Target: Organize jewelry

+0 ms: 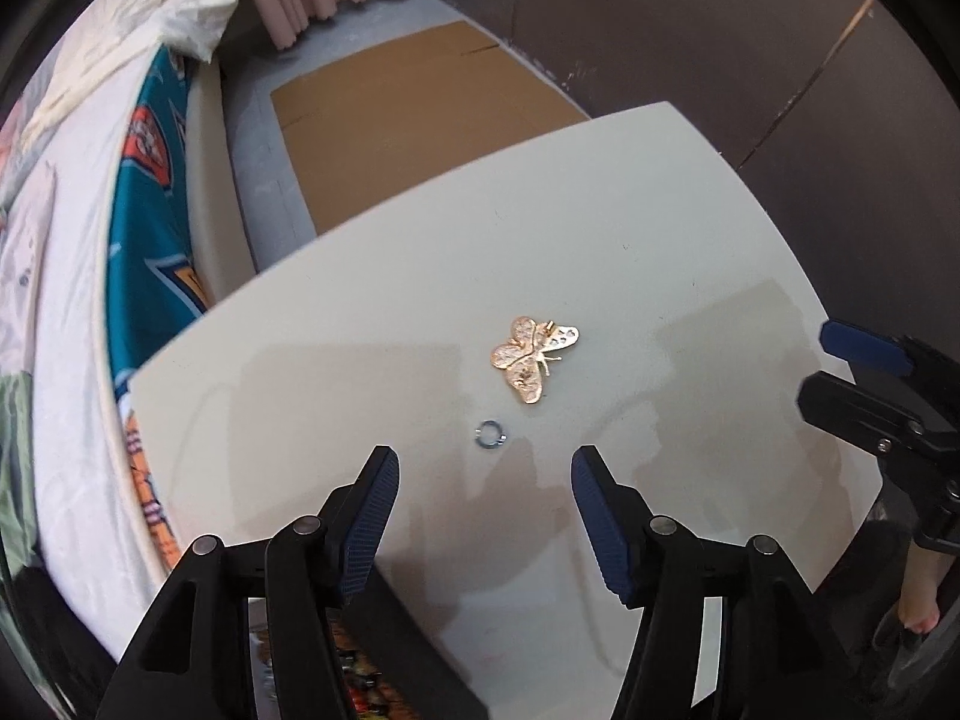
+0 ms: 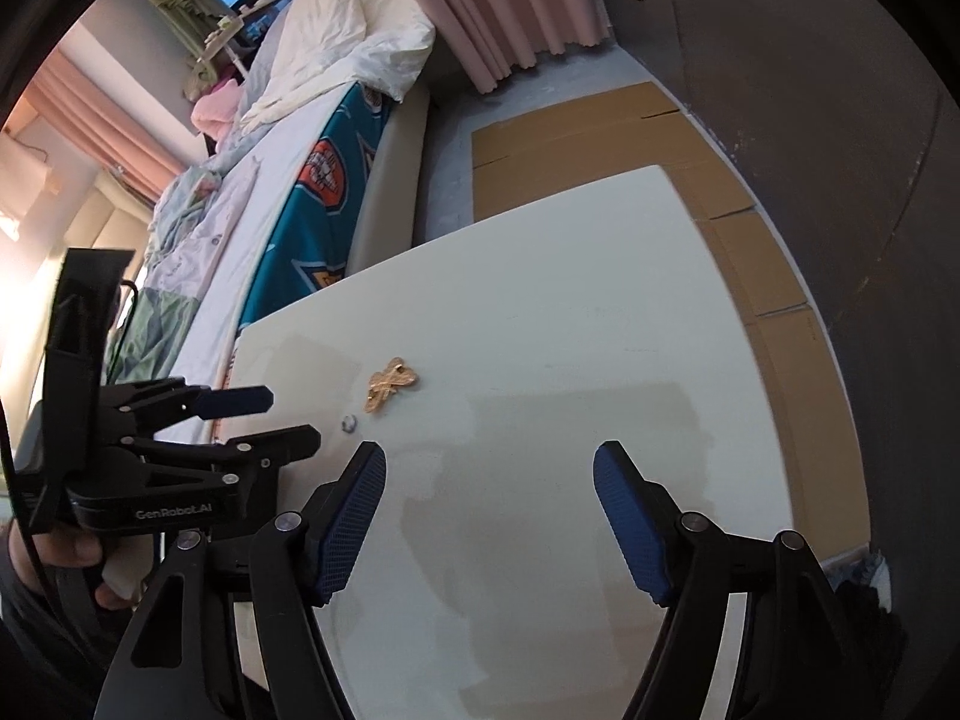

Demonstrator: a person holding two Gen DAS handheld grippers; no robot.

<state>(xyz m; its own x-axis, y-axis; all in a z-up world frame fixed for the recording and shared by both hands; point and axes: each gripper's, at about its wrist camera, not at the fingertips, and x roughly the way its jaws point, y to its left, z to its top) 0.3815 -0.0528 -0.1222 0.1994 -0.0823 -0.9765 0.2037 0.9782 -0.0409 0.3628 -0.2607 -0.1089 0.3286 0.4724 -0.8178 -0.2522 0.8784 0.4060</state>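
A gold butterfly brooch lies flat on the white table. A small silver ring rests on the table just in front of it. My left gripper hovers above the table with its blue pads apart; the ring lies just beyond the fingertips, untouched. From the right wrist view the brooch and the ring sit to the upper left of my right gripper, which stands open over bare table with nothing between its fingers. The left gripper shows at the left there, a hand gripping its handle.
A bed with a teal patterned sheet and white bedding runs along the table's left side. Flattened brown cardboard covers the floor beyond the table. A dark wall and pink curtains stand behind.
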